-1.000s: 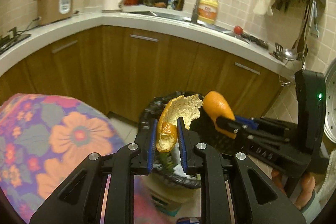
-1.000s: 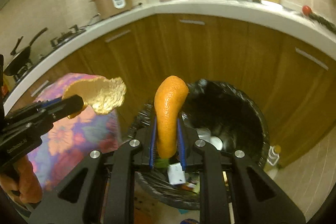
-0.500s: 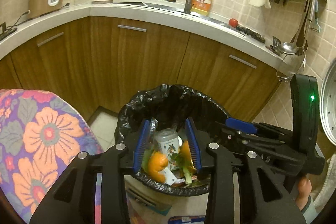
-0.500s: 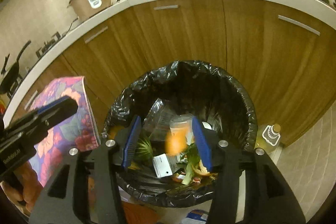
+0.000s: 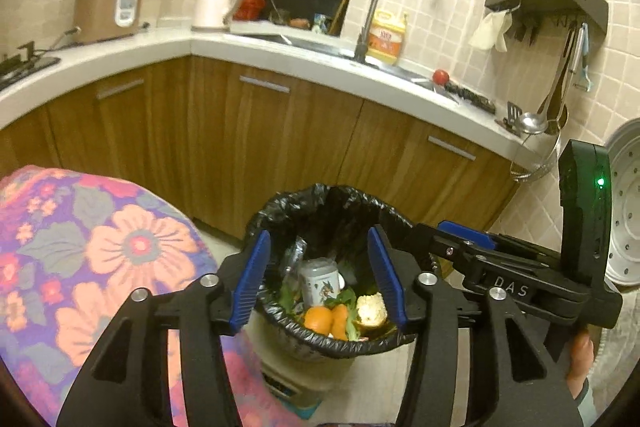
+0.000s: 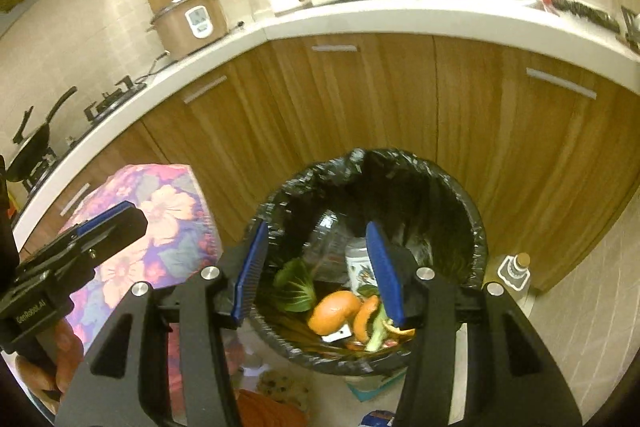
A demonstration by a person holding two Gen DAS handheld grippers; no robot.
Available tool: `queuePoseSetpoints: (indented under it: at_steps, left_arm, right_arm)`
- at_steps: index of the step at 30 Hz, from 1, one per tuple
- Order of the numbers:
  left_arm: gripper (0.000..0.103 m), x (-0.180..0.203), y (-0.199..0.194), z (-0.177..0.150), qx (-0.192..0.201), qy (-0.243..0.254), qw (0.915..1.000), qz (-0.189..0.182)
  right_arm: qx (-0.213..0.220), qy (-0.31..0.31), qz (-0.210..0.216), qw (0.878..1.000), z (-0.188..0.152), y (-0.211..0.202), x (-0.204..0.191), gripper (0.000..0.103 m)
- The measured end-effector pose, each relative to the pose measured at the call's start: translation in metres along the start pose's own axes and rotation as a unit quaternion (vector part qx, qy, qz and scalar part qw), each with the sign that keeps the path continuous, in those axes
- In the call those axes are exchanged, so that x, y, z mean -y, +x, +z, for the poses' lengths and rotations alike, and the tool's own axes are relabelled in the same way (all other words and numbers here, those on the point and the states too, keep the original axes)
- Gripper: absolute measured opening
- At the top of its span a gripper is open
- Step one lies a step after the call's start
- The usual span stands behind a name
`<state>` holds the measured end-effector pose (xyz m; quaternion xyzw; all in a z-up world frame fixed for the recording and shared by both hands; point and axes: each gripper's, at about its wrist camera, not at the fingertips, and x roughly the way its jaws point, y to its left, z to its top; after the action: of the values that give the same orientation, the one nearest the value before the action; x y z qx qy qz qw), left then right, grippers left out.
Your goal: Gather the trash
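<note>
Jaws now empty, peels (image 5: 338, 319) binned

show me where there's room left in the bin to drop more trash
Free: the back half of the bin, only black liner showing behind the can. Crowded: the near side, where orange peels, a green leaf and scraps pile up against the rim.

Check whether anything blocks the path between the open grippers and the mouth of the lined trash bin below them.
Nothing visible does. The left gripper and right gripper hang open and empty directly over the trash bin, its mouth uncovered. Orange peels already lie inside.
</note>
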<state>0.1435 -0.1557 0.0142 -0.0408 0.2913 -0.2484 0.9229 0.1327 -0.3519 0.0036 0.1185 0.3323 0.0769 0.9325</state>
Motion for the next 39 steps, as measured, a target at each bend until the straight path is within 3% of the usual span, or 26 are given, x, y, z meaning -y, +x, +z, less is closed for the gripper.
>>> queuePoseSetpoints:
  at_steps: [15,22,28,31,39]
  left_arm:
    - [0.058,-0.045,-0.105,-0.037,0.078,-0.037,0.9925,0.086]
    - [0.060,-0.068,-0.120,-0.058,0.094,-0.054,0.9858,0.128]
    - [0.063,-0.075,-0.119,-0.065,0.106,-0.056,0.9810,0.152]
    - [0.073,-0.076,-0.126,-0.064,0.128,-0.057,0.9768,0.162]
    - [0.079,-0.074,-0.130,-0.067,0.135,-0.055,0.9711,0.189]
  right_arm:
    - [0.061,-0.072,0.013,0.995,-0.022,-0.049,-0.095,0.055]
    - [0.093,-0.084,0.012,0.992,-0.044,-0.057,-0.113,0.065]
    - [0.115,-0.085,0.014,0.990,-0.051,-0.063,-0.119,0.066]
    - [0.123,-0.088,0.018,0.988,-0.052,-0.065,-0.122,0.066]
    - [0.122,-0.105,0.012,0.987,-0.057,-0.061,-0.132,0.068]
